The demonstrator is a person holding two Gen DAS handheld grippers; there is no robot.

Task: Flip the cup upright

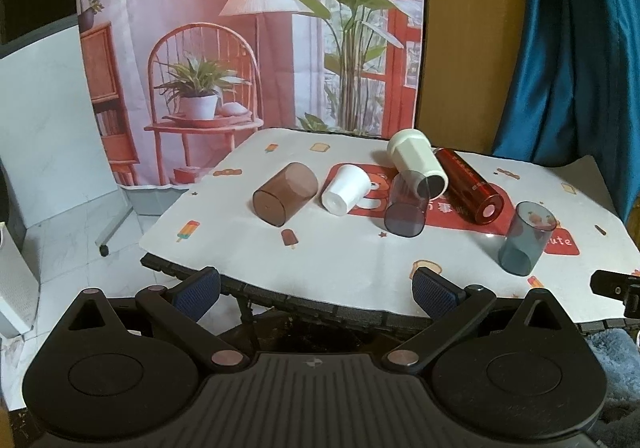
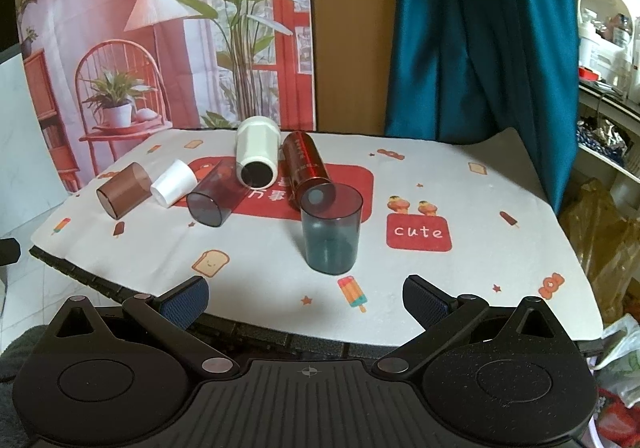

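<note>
A teal see-through cup (image 2: 331, 230) stands upright on the table, also in the left wrist view (image 1: 526, 243). Lying on their sides are a brown cup (image 1: 285, 193) (image 2: 124, 195), a small white cup (image 1: 346, 189) (image 2: 174, 182), a smoky purple cup (image 1: 405, 209) (image 2: 216, 197), a cream cup (image 1: 418, 163) (image 2: 256, 155) and a red cup (image 1: 470, 185) (image 2: 308, 169). My left gripper (image 1: 316, 294) is open and empty at the table's near edge. My right gripper (image 2: 306, 298) is open and empty, just short of the teal cup.
The table has a white cloth (image 2: 460, 280) with cartoon prints and a red patch. A printed backdrop (image 1: 248, 27) hangs behind, a teal curtain (image 2: 480, 31) at the right. Bags (image 2: 612, 248) and shelves stand right of the table. The right gripper's tip shows in the left view (image 1: 618, 286).
</note>
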